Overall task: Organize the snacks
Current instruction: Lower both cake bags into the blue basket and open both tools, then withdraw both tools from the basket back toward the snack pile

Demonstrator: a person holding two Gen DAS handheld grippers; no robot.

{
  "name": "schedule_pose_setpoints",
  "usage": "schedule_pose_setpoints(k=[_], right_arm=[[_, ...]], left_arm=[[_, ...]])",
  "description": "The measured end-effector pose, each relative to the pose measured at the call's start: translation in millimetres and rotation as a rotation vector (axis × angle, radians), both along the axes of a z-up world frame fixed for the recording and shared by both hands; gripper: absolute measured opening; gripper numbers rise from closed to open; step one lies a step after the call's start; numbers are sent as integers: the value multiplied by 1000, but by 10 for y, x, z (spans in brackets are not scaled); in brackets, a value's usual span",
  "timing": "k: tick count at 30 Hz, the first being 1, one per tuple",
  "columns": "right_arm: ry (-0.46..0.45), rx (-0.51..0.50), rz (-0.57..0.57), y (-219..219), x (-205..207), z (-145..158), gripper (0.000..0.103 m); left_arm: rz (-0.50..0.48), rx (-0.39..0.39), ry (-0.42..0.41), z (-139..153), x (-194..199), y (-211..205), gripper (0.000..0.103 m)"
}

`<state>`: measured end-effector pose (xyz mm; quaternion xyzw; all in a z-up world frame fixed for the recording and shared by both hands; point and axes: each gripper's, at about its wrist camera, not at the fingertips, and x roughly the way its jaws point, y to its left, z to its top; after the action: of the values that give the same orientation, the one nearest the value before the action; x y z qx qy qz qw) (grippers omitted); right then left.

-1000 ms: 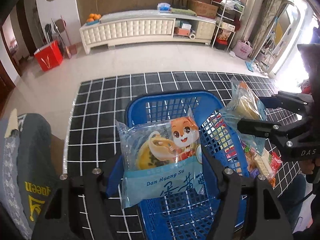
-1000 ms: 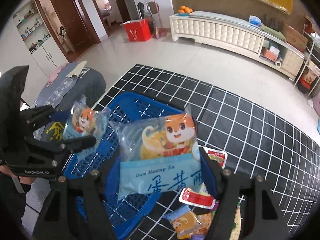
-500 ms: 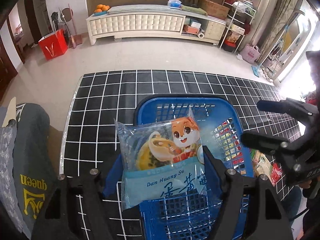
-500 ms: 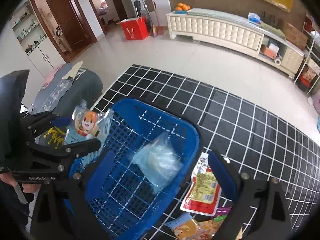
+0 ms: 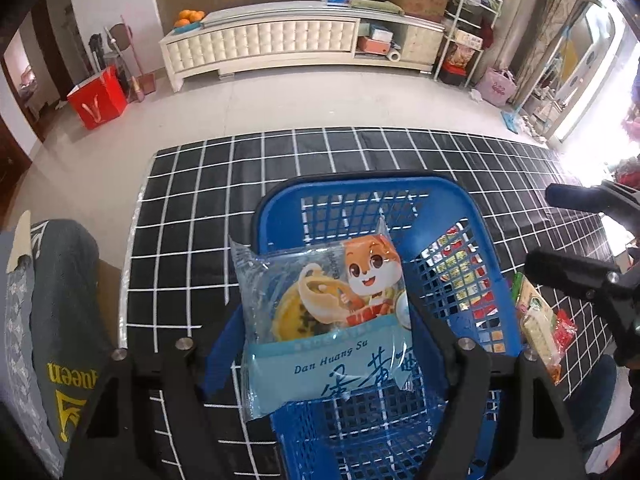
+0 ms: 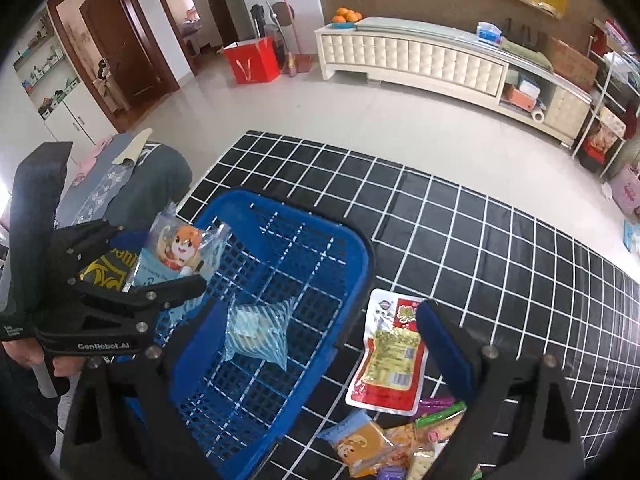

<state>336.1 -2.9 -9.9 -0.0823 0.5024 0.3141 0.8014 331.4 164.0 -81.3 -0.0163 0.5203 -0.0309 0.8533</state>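
A cartoon-fox pastry packet (image 5: 324,320) sits clamped in the left gripper (image 5: 324,344), both pads pressed on its lower sides, held over the near end of the blue basket (image 5: 360,192). Judged light & soft: a crinkly film pouch w/ one crumbly cake inside, so a grip on the sealed edge or flat sides looks safer than squeezing the middle; film probably slick, could slide if jaws ease. A second clear pouch (image 6: 256,328) already lies on the basket floor. The right gripper (image 6: 320,360) stands wide open & empty, one finger over the basket's right rim, the other above the loose pile. That pile rests on the black grid mat (image 6: 480,248) just beside the basket's right wall: a red sauce-type sachet (image 6: 390,354) flat on the mat, a small orange-print packet (image 6: 366,446) & mixed wrappers (image 6: 432,436) toward the mat's near edge. Sachet looks flat, limp; best taken by an edge. Grey cushion (image 5: 64,312) at mat's left edge
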Motion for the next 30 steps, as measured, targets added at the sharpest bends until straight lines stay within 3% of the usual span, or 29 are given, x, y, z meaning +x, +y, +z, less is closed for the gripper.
schedule_pose_setpoints(k=[2, 6, 10, 16, 18, 21, 30], right_arm=[[4, 1, 1, 3, 9, -29, 97], [17, 5, -3, -3, 39, -99, 97], [28, 7, -10, -22, 55, -153, 97], [26, 11, -22, -92, 6, -118, 97], [13, 11, -24, -123, -46, -63, 97], [-3, 19, -32, -191, -148, 46, 97], [-70, 57, -66, -565, -564, 504, 97]], left_arm=[[-6, 7, -12, -4, 15, -23, 74], [-8, 54, -70, 28, 37, -59, 84], [-47, 24, -108, 98, 32, -100, 94], [-39, 8, -122, 178, -14, -136, 95], [-36, -1, -126, 221, -71, -156, 103], [-47, -22, -139, 322, -195, -194, 103], [-76, 15, -212, 752, -767, -524, 103]])
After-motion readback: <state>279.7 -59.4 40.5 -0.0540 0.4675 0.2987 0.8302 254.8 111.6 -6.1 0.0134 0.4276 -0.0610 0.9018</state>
